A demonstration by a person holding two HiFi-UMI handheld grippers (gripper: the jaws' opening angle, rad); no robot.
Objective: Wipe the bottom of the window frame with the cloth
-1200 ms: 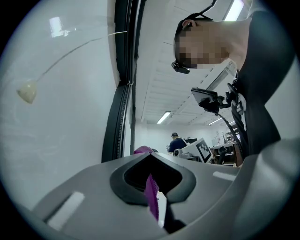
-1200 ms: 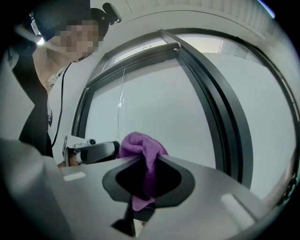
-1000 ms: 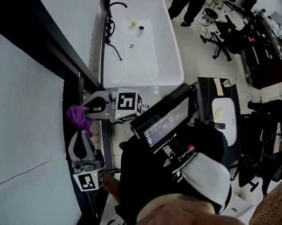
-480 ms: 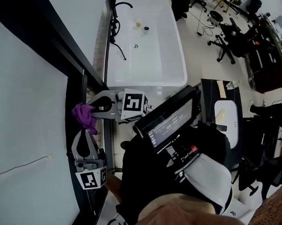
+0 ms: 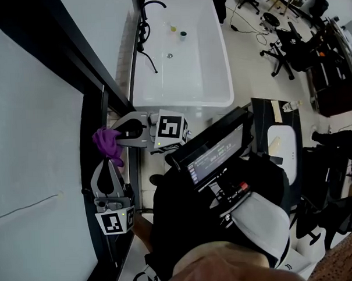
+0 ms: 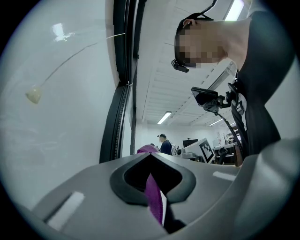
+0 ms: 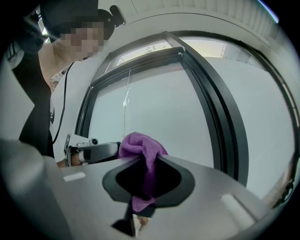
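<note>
Pale frosted window pane [image 5: 30, 143] fills the left of the head view, black metal window frame [image 5: 93, 120] running along its edge. White rectangular basin [image 5: 184, 67] sits beyond, just beside the frame. Right gripper [image 5: 116, 134] comes in from the basin side, pointing at the frame. Left gripper [image 5: 109, 164] points along the frame toward it, so the tips nearly meet. Both are clamped on the small purple fuzzy cloth [image 5: 106, 143]. The right gripper view has it bunched above and hanging down between closed jaws; the left gripper view shows a thin strip pinched. Cloth sits at the frame rail next to the pane; contact not confirmable.
</note>
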